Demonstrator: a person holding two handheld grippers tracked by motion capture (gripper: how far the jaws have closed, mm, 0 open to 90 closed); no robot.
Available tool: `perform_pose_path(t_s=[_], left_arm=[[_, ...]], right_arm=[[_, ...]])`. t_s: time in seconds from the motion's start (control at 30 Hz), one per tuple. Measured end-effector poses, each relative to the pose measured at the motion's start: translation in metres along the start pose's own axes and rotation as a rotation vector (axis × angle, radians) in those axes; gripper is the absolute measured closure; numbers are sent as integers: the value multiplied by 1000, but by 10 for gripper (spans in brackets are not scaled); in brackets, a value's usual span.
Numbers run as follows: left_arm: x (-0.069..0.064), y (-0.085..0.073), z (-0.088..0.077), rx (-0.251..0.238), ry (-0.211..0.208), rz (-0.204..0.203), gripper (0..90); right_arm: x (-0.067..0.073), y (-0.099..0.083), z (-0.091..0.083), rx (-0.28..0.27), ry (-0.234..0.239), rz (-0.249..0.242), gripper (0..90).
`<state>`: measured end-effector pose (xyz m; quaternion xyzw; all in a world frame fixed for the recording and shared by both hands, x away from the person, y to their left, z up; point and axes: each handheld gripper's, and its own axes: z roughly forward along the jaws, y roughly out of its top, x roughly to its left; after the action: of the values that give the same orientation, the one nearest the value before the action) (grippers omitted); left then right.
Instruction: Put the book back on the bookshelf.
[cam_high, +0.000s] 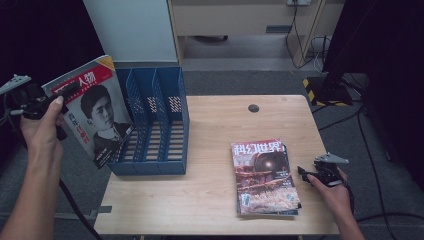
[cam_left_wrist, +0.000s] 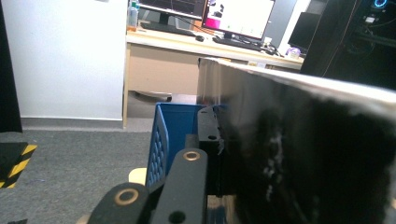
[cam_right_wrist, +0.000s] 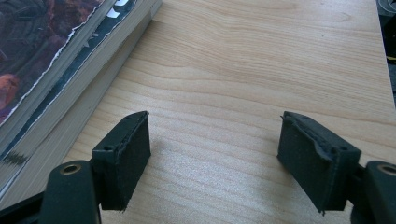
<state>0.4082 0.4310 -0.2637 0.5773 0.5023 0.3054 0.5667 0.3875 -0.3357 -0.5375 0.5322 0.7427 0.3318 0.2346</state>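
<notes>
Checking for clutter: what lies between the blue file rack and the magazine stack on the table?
Nothing: the high view shows bare table between blue file rack and magazine stack.

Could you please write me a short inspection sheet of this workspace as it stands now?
Surface: wooden table, dark round hole near far edge.
Job's things: portrait magazine held tilted beside blue file rack; magazine stack lies flat.
Clutter: nothing seen.
Grippers: left gripper shut on the portrait magazine; right gripper open over bare wood beside the stack.
Cables: black cable trails from left gripper.
Surroundings: desk with monitors behind.
</notes>
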Motion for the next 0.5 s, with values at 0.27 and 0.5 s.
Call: perform_pose_path(t_s=[0.27,0.5], left_arm=[[-1,-4,9,-10,9,9,864],[1,-9,15,-31,26,2,864]], right_arm=[[0,0,0,0,0,0,253],[0,0,0,-1,1,-3,253]])
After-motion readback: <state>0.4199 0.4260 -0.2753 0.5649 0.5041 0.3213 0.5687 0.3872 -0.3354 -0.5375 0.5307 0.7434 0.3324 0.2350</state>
